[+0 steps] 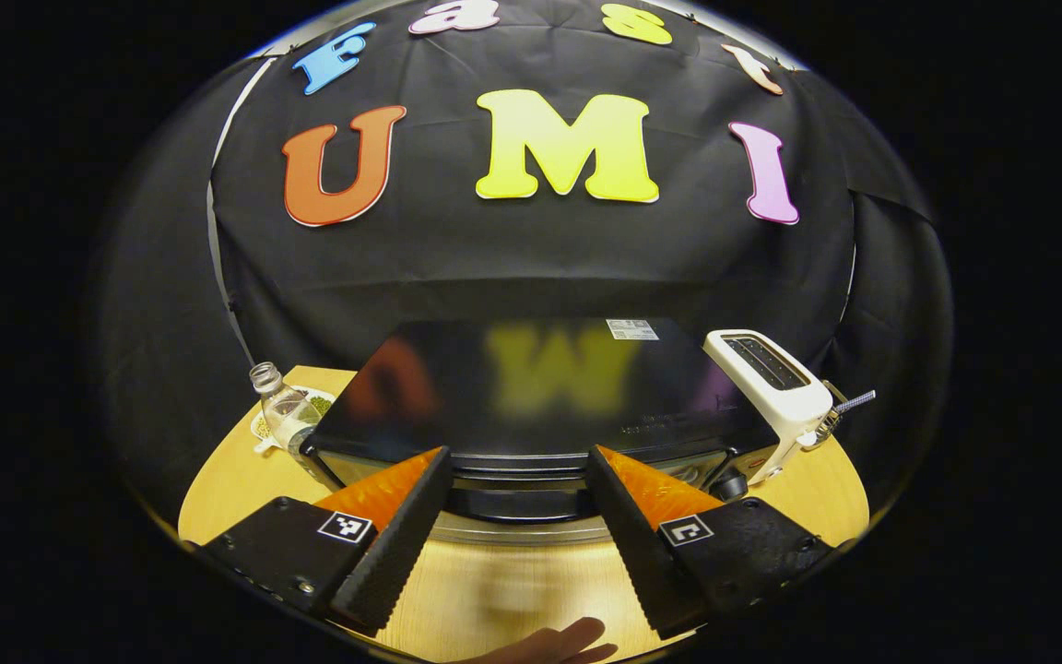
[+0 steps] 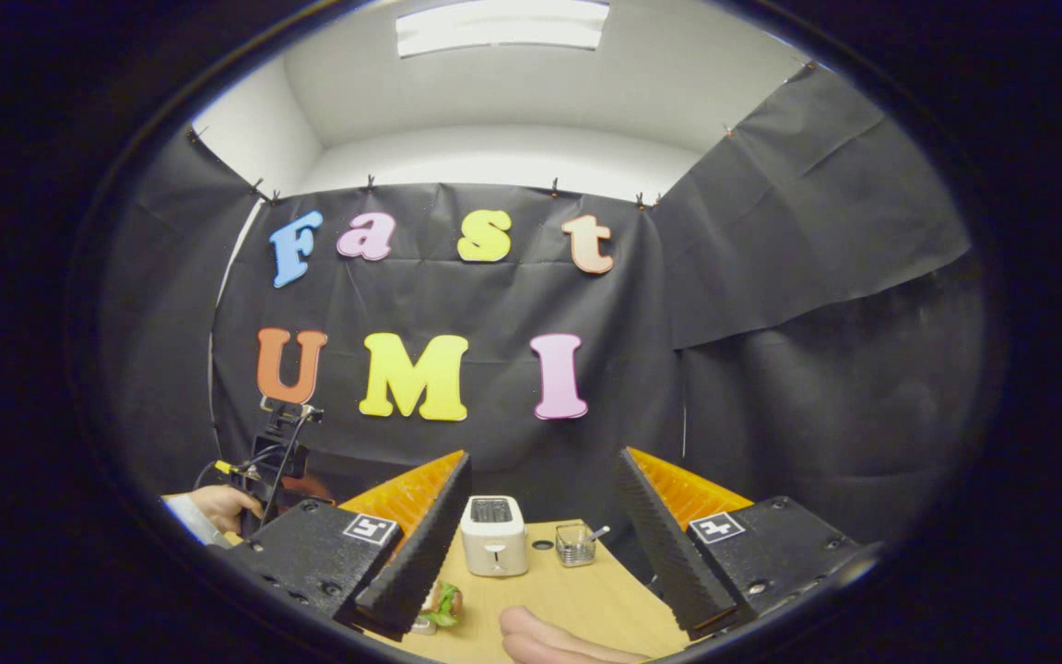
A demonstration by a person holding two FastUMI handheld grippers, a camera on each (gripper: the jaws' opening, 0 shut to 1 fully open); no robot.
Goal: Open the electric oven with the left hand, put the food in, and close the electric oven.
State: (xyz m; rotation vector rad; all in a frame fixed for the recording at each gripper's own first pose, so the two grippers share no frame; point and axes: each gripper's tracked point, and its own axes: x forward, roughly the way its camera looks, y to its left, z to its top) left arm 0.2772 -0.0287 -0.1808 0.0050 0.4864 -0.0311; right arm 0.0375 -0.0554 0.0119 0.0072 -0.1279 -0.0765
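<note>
Left gripper view: my left gripper (image 1: 517, 480) hangs just above the electric oven (image 1: 531, 397), fingers spread wide with nothing between them. The oven sits square ahead on the wooden table (image 1: 513, 581), its glossy black top facing me, the front edge and handle running across the gap between my fingertips, a knob (image 1: 727, 482) at its right front corner. I cannot tell from here whether the door is ajar. A white toaster (image 1: 775, 387) stands right beside the oven on the right; a clear bottle (image 1: 280, 410) and a small plate (image 1: 310, 406) sit at its left rear corner. Fingertips of a hand (image 1: 559, 643) peek in at the bottom.

Right gripper view: my right gripper (image 2: 540, 512) is held up, fingers spread wide, gripping nothing. Between them, farther off, the toaster (image 2: 493, 535) and a small glass (image 2: 573, 544) stand on the table (image 2: 586, 599). The food (image 2: 443, 604), something with green leaf, lies just by my left fingertip. At far left a hand (image 2: 218, 507) holds the other gripper's rig.
</note>
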